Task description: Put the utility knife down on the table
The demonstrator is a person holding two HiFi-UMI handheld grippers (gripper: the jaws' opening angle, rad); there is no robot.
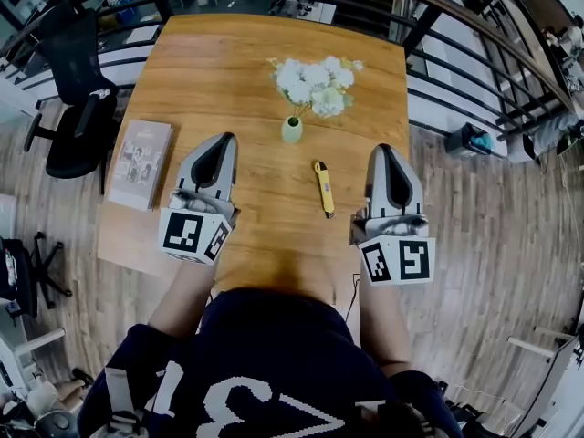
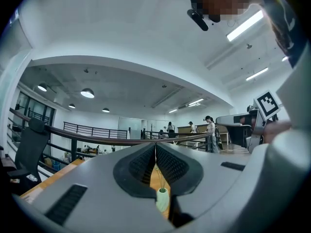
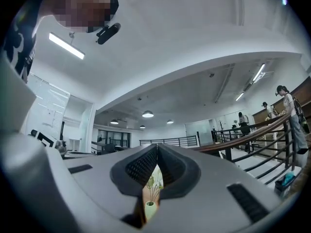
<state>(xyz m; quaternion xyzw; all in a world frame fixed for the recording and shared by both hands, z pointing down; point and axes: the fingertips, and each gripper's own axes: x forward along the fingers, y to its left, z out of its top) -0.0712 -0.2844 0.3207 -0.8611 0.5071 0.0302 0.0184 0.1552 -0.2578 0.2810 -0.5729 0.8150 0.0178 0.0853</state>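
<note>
We look down on the wooden surface (image 1: 228, 71), and the yellow utility knife (image 1: 324, 188) lies flat on it, apart from both tools. Its long axis runs almost twelve to six o'clock, the far end leaning a shade toward eleven. There is a dark bit at each end, and we cannot tell which end carries the blade. No brand or print on it is readable.

The knife sits at about five o'clock from the small pale vase (image 1: 292, 130) with its white flowers (image 1: 315, 82). It lies between the two tools, nearer the right one.

The left gripper (image 1: 225, 140) hangs above the surface at nine o'clock from the knife, and its own view shows the jaws closed together with nothing between them. The right gripper (image 1: 381, 150) is at three o'clock from the knife, its jaws likewise pressed together and empty.

A book (image 1: 140, 162) rests at the surface's nine o'clock edge, its cover too small to read. Black-and-white square markers face us on both cubes.
</note>
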